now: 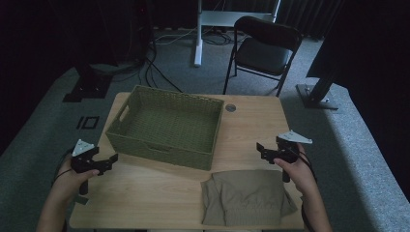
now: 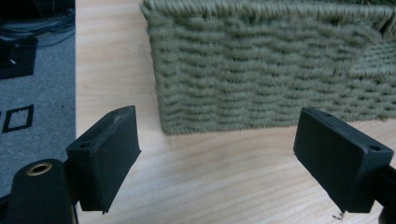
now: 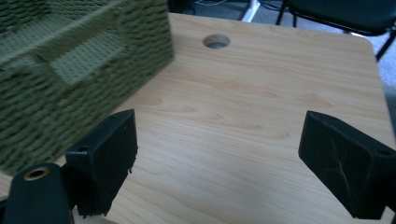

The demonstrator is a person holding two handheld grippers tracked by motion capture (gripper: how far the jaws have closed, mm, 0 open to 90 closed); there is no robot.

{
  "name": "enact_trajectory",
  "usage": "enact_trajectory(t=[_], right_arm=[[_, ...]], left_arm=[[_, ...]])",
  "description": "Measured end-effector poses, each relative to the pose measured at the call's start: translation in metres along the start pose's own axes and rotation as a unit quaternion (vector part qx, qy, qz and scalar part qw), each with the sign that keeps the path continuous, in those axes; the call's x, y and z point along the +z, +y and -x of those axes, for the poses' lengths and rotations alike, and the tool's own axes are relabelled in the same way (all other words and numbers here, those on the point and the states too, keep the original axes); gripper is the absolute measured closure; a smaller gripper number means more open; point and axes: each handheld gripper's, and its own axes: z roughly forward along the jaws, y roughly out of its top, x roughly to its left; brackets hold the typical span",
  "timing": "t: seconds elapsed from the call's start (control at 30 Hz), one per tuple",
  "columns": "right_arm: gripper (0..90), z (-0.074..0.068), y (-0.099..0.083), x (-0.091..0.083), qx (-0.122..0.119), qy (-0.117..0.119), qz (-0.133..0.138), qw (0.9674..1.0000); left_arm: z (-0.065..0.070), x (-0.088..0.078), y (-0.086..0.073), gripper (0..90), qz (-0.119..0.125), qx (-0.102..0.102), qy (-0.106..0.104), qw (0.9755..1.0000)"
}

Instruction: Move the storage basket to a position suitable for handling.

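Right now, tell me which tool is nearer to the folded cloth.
Right. The right tool hovers just above the folded cloth, beside its far right corner. The left tool is across the table, near the basket's left front corner.

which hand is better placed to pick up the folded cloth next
Right, probably. The right gripper hovers open just above the folded cloth at the table's near right, while the left gripper, also open, sits far across by the basket.
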Motion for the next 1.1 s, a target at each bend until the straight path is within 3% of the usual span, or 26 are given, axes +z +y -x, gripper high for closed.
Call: enact_trajectory(t=[0.3,0.67,1.1], right_arm=[[11.3,-0.029,0.013,0.005,-0.028,0.025,0.002,0.9993],[11.3,-0.055,0.025,0.015,-0.041,0.052,0.002,0.9978],[11.3,-0.084,0.033,0.031,-0.051,0.074,0.000,0.9959]], left_arm=[[-0.006,-0.006,0.019,15.1,0.012,0.009,-0.002,0.9999],[-0.012,-0.006,0.039,15.1,0.032,0.011,-0.014,0.9993],[-0.025,0.011,0.059,15.1,0.029,0.005,-0.014,0.9995]])
